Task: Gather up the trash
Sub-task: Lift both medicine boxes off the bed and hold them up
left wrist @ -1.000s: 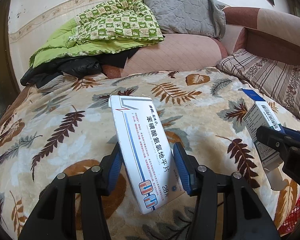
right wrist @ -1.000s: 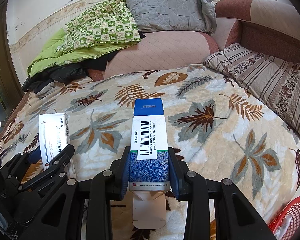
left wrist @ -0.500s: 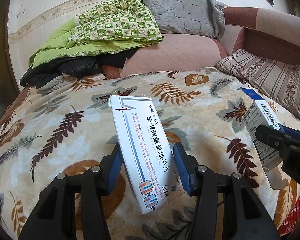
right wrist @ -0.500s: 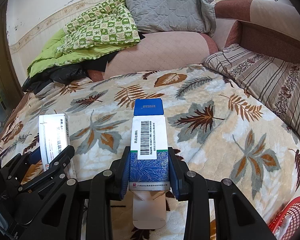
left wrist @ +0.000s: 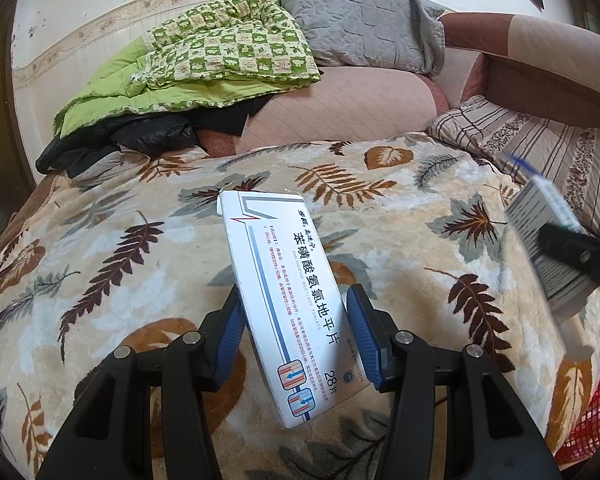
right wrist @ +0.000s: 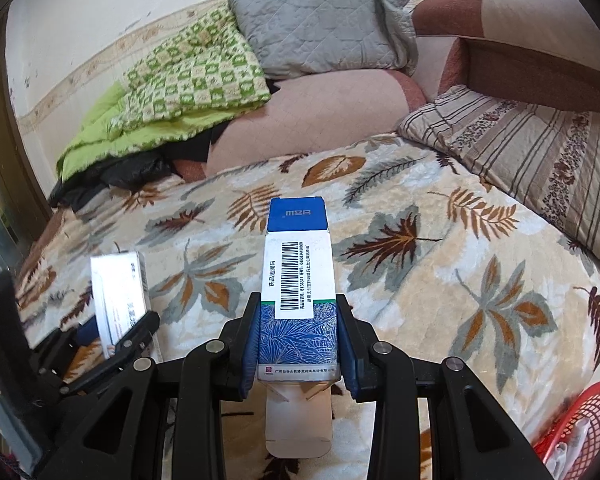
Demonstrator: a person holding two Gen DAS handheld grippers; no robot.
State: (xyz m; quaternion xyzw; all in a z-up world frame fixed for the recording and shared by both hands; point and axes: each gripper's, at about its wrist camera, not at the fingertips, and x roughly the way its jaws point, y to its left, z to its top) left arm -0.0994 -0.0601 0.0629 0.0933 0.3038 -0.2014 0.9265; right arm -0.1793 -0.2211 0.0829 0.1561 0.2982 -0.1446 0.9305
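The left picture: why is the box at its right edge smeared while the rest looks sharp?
Left wrist view: the blue box in the right gripper is motion-blurred; the white box stays crisp. Right wrist view: that blue box is sharp, the edges bend from the fisheye.

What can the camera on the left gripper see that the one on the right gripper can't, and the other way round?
Only the left wrist view shows the printed front of the white medicine box, with its Chinese lettering and "28", clamped in the left gripper.

Only the right wrist view shows the barcode face and open bottom flap of the blue-and-white box, clamped in the right gripper, and something white inside the red basket.

Both show the leaf-print blanket, the green checked quilt, the grey pillow, a corner of the basket, and each other's box from the side.
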